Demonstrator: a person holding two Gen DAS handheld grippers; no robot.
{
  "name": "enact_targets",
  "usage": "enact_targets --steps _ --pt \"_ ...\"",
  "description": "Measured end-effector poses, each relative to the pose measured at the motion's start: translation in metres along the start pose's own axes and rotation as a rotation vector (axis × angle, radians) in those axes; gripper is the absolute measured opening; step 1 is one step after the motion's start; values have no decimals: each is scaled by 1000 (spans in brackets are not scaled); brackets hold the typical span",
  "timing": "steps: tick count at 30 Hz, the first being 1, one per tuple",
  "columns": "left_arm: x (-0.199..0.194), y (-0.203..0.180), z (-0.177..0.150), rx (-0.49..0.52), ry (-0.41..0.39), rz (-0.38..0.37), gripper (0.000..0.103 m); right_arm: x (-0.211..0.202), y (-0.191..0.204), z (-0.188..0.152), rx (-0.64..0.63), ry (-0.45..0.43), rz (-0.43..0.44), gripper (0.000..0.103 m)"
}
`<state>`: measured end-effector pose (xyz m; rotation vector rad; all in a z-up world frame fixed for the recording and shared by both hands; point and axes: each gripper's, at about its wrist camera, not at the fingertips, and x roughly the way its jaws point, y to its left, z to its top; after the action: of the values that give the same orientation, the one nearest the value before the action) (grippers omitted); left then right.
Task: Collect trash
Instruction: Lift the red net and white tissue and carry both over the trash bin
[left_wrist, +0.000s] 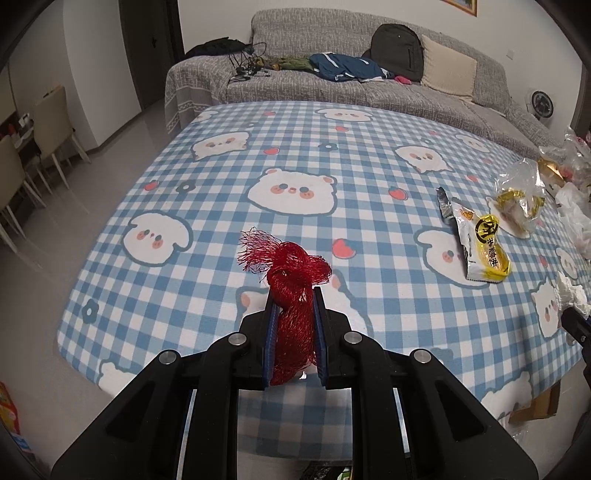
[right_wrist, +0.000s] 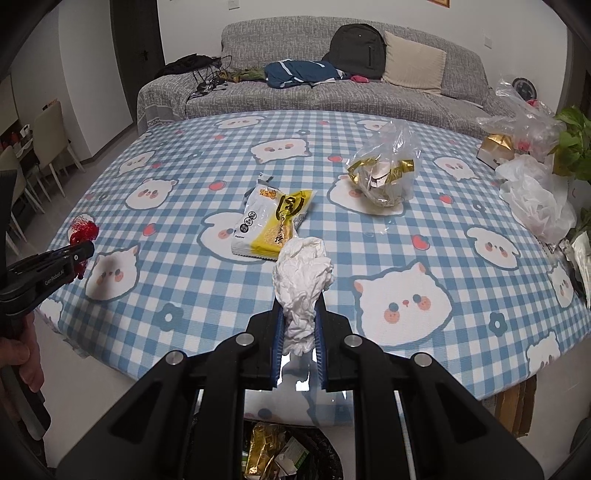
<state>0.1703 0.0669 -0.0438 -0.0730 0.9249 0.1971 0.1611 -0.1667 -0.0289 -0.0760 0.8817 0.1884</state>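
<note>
a red mesh net bag (left_wrist: 291, 295) sits bunched between the blue-padded fingers of the left gripper (left_wrist: 294, 295), its frayed end fanning out past the fingertips toward the far left; the jaws are clenched on it, narrowed to the width of the wad, and it hangs above the near edge of the table (left_wrist: 221, 155). from the right wrist view the same left gripper (right_wrist: 79, 251) appears at the near left with the net (right_wrist: 83, 230) poking from its tip. the right gripper (right_wrist: 299, 306) likewise grips one crumpled white tissue (right_wrist: 303, 273), jaws closed in tight around its lower half while the upper half balloons above the fingertips (whether it touches the cloth cannot be told). directly below, at the near edge, one bin (right_wrist: 325, 454) shows wrappers already inside. on the blue-and-white checked cloth lie, just beyond the tissue, one white-and-yellow snack wrapper (right_wrist: 271, 221), and farther right one clear plastic bag with gold ribbon (right_wrist: 384, 173). at the far right edge stand one white plastic bag (right_wrist: 535, 199), one more clear bag (right_wrist: 524, 122), a small box (right_wrist: 495, 151) and a green plant (right_wrist: 572, 144). beyond the table, one grey sofa (right_wrist: 258, 92) carries one black backpack (right_wrist: 356, 48), one cream cushion (right_wrist: 413, 66) and a blue jacket (right_wrist: 299, 74).
</note>
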Motion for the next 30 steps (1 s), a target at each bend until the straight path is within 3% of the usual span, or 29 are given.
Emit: enact_targets --steps 15,30 --pt "-52 16 -64 3 -16 -26 16 -44 24 -43 -29 -27 7 13" --pt "-73 33 -169 -10 33 -53 16 -56 41 -124 -63 11 36 13"
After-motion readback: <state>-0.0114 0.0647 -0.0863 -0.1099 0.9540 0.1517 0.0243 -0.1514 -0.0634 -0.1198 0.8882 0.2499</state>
